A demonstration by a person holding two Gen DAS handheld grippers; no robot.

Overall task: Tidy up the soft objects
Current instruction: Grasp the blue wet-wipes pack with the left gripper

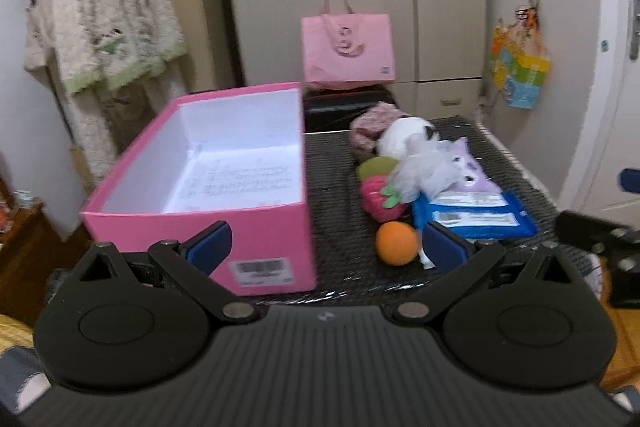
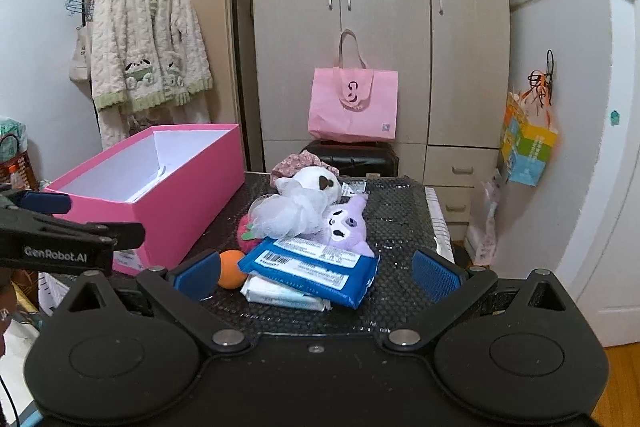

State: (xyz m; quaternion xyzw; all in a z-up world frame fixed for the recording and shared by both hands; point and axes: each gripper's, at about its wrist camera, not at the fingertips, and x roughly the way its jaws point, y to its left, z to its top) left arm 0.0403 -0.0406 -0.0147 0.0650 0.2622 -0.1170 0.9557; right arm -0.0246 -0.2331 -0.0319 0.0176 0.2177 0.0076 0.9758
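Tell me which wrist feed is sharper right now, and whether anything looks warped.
Right wrist view is sharper: the blue wipes pack barcode and purple plush show crisply. Left wrist view is motion-blurred, smearing the pink box and orange ball. Both fisheyes bow the wardrobe edges; lighting is even, no glare.

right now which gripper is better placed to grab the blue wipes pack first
Right. The right gripper is open with the blue wipes pack lying straight ahead between its fingers. The left gripper faces the pink box corner, with the pack off to its right.
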